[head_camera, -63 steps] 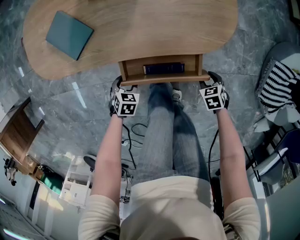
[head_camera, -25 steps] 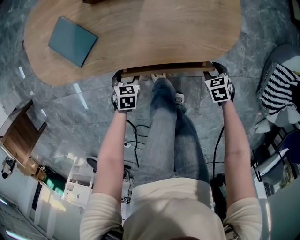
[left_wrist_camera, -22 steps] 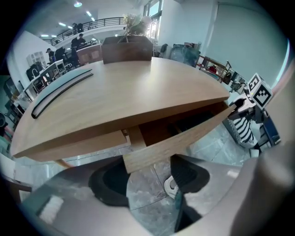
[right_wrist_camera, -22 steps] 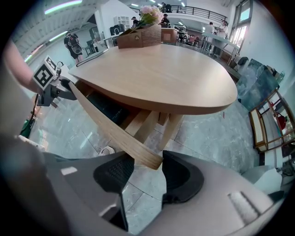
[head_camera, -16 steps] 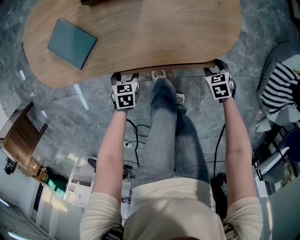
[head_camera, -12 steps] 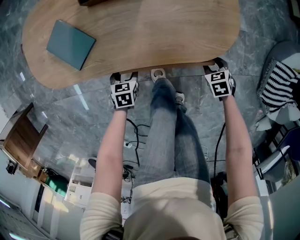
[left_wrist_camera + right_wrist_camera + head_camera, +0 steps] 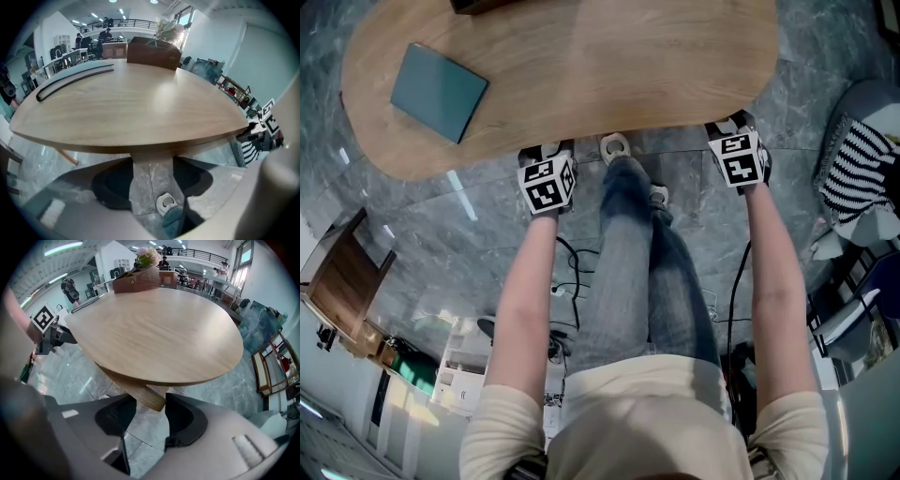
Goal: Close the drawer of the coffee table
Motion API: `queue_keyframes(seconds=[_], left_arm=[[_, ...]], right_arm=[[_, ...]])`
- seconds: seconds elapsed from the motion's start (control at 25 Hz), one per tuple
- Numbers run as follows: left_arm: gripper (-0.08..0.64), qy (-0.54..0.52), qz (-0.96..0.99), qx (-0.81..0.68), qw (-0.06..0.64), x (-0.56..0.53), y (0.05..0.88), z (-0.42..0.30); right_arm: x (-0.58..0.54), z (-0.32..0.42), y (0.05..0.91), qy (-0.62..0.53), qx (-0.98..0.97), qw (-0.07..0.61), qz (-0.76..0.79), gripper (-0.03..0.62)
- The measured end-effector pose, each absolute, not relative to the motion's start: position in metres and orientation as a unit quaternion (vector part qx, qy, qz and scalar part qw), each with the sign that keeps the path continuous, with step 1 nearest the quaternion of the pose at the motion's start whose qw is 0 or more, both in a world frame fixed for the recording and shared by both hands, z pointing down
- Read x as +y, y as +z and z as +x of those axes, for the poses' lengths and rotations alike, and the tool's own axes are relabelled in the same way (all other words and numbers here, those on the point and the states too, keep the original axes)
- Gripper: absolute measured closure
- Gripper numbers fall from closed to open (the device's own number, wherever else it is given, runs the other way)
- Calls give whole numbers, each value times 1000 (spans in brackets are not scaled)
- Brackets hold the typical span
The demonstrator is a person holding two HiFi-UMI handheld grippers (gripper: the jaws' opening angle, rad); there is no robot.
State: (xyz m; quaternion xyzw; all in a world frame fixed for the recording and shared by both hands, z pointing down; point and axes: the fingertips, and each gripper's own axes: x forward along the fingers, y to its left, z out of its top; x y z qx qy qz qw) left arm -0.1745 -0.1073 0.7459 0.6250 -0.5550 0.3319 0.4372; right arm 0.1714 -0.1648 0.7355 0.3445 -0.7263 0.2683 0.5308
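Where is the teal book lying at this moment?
In the head view, the teal book lies flat on the left part of the wooden coffee table, near its rounded left end.

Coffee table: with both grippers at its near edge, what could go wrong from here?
The right gripper, jaws open, straddles a wooden corner under the tabletop; drawing away sideways might snag it. The person's shoe sits close under the tabletop's edge, so a step forward might knock the table.

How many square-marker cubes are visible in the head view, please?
2. One cube is on the left claw, left of the person's leg; the other on the right claw, right of it, both at the table's edge. None looks hidden.
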Motion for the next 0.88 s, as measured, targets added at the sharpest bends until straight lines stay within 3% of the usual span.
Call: queue_keyframes(seconds=[0.4, 0.88], left_arm=[[291, 331, 623, -554, 443, -110, 746, -175], [311, 281, 606, -605, 433, -99, 722, -172]], right_arm=[[-168, 172, 733, 264, -724, 531, 353, 396], [-155, 179, 720, 280, -704, 460, 463, 407]])
